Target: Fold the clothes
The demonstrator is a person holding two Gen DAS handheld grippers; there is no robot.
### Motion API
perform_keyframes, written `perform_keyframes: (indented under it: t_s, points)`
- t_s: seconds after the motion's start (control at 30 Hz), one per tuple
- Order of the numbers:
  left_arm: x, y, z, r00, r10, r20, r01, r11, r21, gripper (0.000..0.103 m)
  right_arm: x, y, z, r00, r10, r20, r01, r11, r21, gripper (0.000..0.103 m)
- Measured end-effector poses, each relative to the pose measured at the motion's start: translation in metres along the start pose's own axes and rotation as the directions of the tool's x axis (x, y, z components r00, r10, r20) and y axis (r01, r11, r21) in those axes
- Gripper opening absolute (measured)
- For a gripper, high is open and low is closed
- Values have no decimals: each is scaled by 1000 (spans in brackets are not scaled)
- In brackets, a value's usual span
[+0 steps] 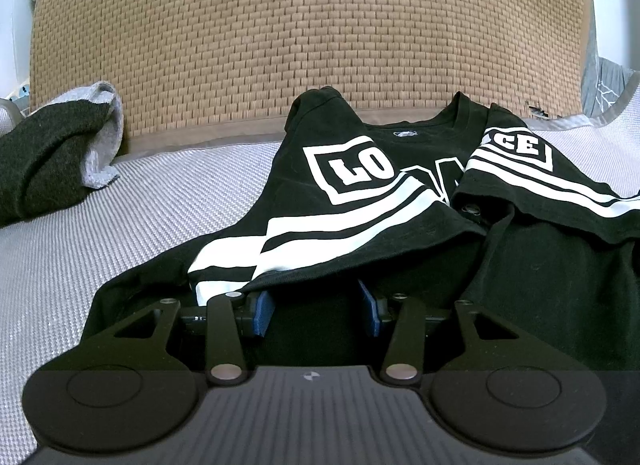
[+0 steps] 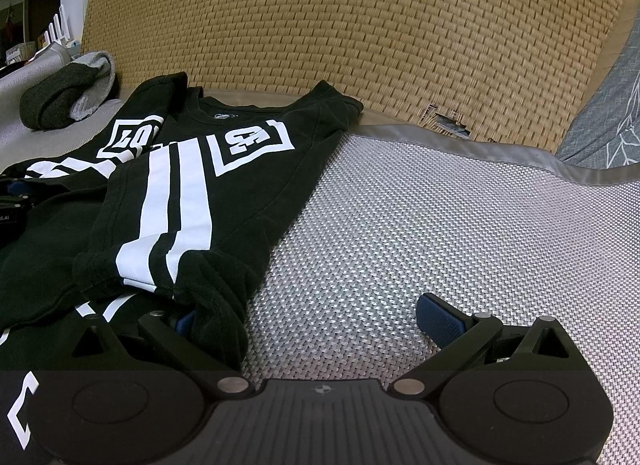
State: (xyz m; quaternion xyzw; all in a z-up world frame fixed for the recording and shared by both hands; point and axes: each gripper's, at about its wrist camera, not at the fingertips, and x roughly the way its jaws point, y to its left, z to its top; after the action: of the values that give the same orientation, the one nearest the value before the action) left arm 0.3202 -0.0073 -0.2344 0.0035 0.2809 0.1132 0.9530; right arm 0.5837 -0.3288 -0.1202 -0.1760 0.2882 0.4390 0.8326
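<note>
With both sleeves folded in, the black T-shirt (image 1: 360,193) lies on the grey mat (image 2: 440,225), my left gripper (image 1: 318,307) apparently half-spread around its near hem, right gripper (image 2: 308,317) wide; next, fold far.

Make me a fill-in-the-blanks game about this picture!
1. The shirt is black with ____ stripes.
2. Both sleeves are folded ____ over the shirt's middle.
3. The wall behind the shirt is made of woven ____.
4. The right gripper has its jaws ____.

Missing words: white; inward; straw; open
</note>
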Motion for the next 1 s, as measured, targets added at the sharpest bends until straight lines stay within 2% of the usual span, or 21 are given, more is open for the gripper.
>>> perform_keyframes:
  t_s: [1.0]
  points:
    - [1, 1, 0, 1000, -3, -1, 3, 1000, -2, 47, -1, 0, 0, 1000, 0, 0, 0, 1000, 0, 103]
